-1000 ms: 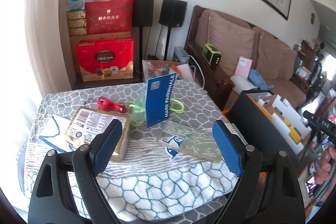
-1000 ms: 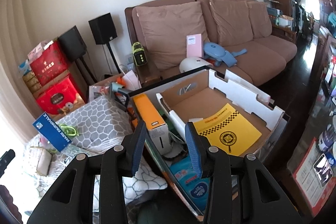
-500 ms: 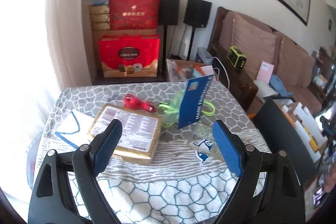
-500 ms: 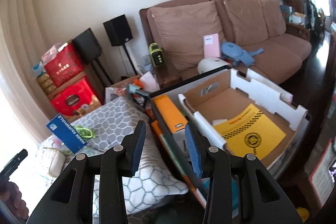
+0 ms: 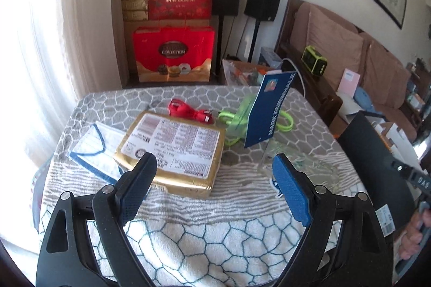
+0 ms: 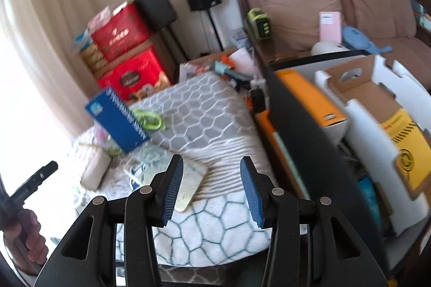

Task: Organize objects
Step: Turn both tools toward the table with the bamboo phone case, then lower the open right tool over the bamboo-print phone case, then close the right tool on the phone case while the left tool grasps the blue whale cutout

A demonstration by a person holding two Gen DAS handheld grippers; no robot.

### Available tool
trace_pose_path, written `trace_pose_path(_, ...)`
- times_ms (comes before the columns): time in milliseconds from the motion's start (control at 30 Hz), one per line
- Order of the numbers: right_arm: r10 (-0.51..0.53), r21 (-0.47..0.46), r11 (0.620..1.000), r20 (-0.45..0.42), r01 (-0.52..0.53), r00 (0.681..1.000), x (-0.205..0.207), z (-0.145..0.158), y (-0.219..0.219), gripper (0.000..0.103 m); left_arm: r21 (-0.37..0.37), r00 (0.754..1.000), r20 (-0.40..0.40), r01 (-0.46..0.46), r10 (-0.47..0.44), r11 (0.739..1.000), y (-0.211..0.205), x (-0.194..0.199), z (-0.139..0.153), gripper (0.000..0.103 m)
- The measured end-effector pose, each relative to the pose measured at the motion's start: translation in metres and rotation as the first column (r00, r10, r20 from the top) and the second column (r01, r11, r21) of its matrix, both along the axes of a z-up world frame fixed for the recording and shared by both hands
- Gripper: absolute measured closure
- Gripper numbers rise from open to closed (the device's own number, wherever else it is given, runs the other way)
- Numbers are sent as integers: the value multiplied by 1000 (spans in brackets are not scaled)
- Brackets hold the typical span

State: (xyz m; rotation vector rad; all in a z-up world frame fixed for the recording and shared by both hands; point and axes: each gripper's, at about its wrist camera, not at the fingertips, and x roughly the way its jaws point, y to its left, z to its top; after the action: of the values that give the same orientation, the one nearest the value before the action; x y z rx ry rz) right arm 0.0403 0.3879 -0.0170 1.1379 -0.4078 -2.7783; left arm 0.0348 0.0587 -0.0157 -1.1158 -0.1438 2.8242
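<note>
Two speakers [image 5: 262, 1], two red boxes [image 5: 173, 53]

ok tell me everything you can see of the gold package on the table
The gold package is a flat rectangular block in shiny gold wrap, with a large white printed label covering its top. It lies flat on the patterned cloth, overlapping a corner of the blue-edged face mask. The red cable lies just behind it. Nothing grips it.

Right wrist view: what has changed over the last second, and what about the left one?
The right gripper swung from the cardboard box to the table, and its empty jaws have just been opening. The left gripper came closer over the gold packet, wide open and empty. The packet, blue book, red cable and face mask lie as before.
</note>
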Motion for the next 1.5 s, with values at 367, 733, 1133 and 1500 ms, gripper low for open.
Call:
trace_pose_path(367, 322, 187, 931, -23, -313, 946, -27, -22, -74, 16, -30, 999, 43, -17, 18, 999, -12, -5, -12, 17)
trace_pose_path(733, 621, 311, 669, 266, -675, 737, -99, -60, -132, 5, -11, 999, 40, -35, 36, 999, -24, 3, -8, 17)
trace_pose_path(1133, 584, 262, 706, 310, -658, 750, -130, -94, -144, 0, -5, 999, 49, -19, 19, 1000, -24, 5, -13, 17)
trace_pose_path(1500, 493, 313, 769, 265, -557, 829, -109, -85, -142, 16, 11, 997, 64, -33, 32, 999, -30, 7, -14, 17)
